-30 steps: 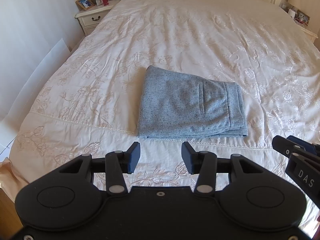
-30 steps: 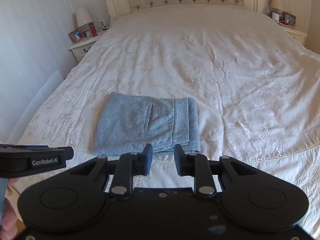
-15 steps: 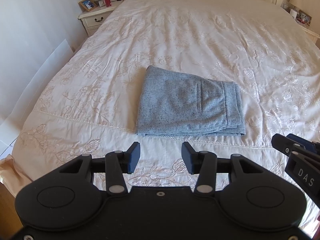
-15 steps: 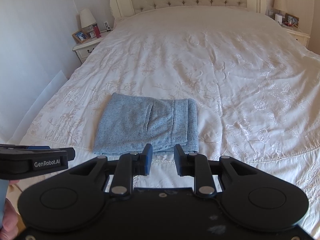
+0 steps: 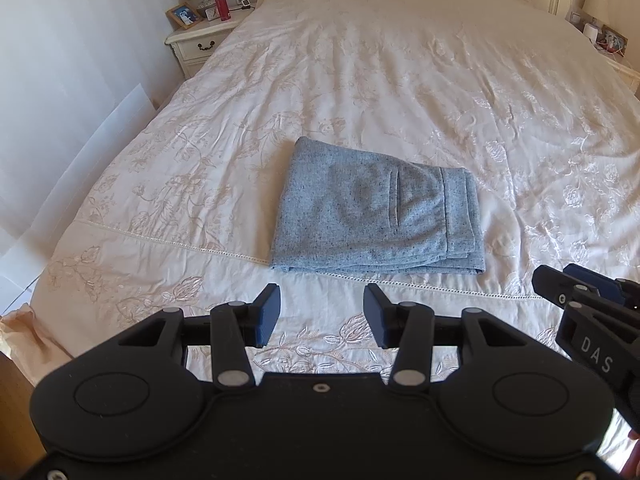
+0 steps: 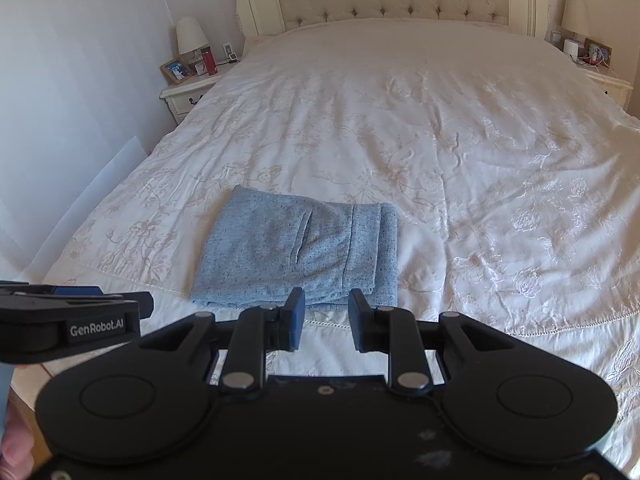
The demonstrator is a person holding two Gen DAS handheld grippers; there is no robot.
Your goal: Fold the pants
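Observation:
The light blue speckled pants (image 5: 376, 210) lie folded into a compact rectangle on the cream bedspread (image 5: 400, 80), near the foot of the bed. They also show in the right wrist view (image 6: 300, 254). My left gripper (image 5: 322, 316) is open and empty, held back from the pants' near edge. My right gripper (image 6: 326, 318) is open and empty, just short of the pants' near right corner. Each gripper shows at the edge of the other's view: the right one (image 5: 588, 308) and the left one (image 6: 76, 316).
The tufted headboard (image 6: 396, 0) stands at the far end. A nightstand (image 5: 200, 36) on the left holds a lamp, photo frame and red bottle. Another nightstand (image 6: 600, 76) is on the right. A white wall (image 5: 60, 100) runs along the left side.
Both grippers have drawn back and tilted up slightly, so more of the headboard shows. The pants have not moved. Both grippers stay open.

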